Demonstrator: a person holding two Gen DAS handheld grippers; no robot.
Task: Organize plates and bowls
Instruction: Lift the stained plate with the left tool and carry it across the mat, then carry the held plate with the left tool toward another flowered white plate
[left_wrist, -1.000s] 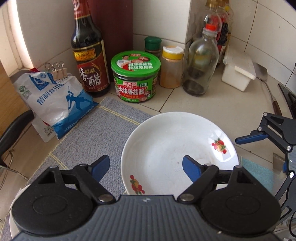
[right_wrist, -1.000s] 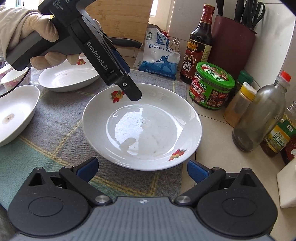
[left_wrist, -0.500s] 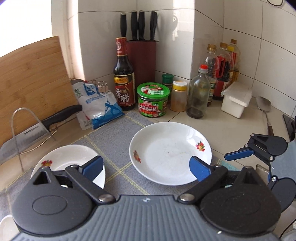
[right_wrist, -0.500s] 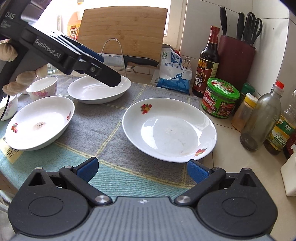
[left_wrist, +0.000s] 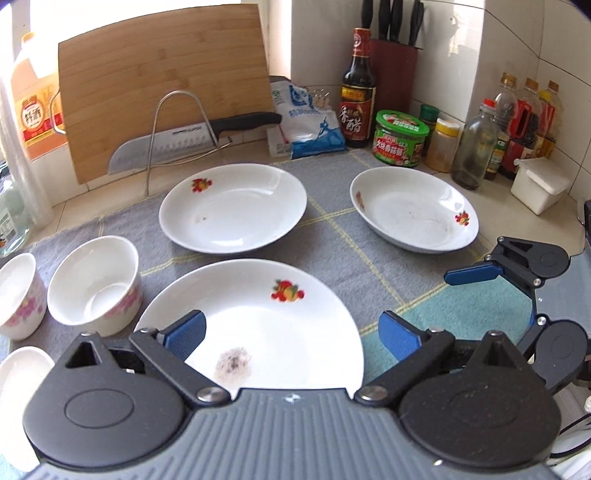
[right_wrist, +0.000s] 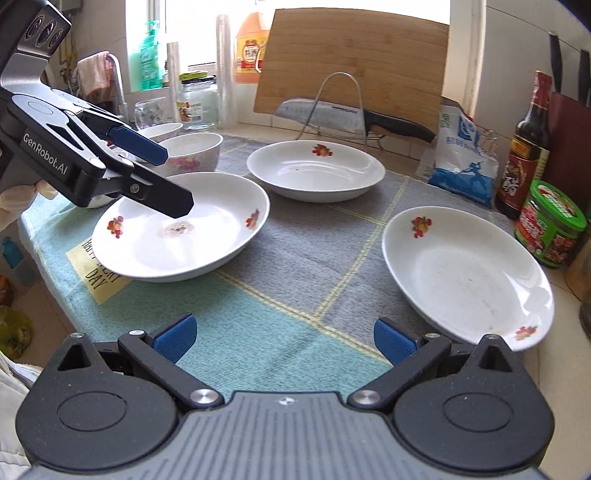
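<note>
Three white plates with fruit prints lie apart on a grey-green cloth. The near plate (left_wrist: 258, 317) (right_wrist: 181, 225) has a dark smear. The far plate (left_wrist: 232, 206) (right_wrist: 316, 170) lies by the knife stand. The right plate (left_wrist: 413, 208) (right_wrist: 465, 273) lies near the jars. White bowls with pink flowers (left_wrist: 94, 280) (right_wrist: 192, 151) stand at the left. My left gripper (left_wrist: 291, 328) (right_wrist: 162, 177) is open and empty, above the near plate. My right gripper (right_wrist: 282, 339) (left_wrist: 471, 275) is open and empty, above the cloth's front.
A bamboo cutting board (left_wrist: 166, 77) and a knife on a wire stand (left_wrist: 177, 136) stand behind. A vinegar bottle (left_wrist: 356, 92), green-lidded jar (left_wrist: 400, 138), salt bag (left_wrist: 310, 122), knife block, bottles and a white box (left_wrist: 539, 184) line the back right.
Both grippers have pulled back from the right plate, which now lies alone near the jars. My left gripper has swung left, over the near smeared plate. The bowls have come into view.
</note>
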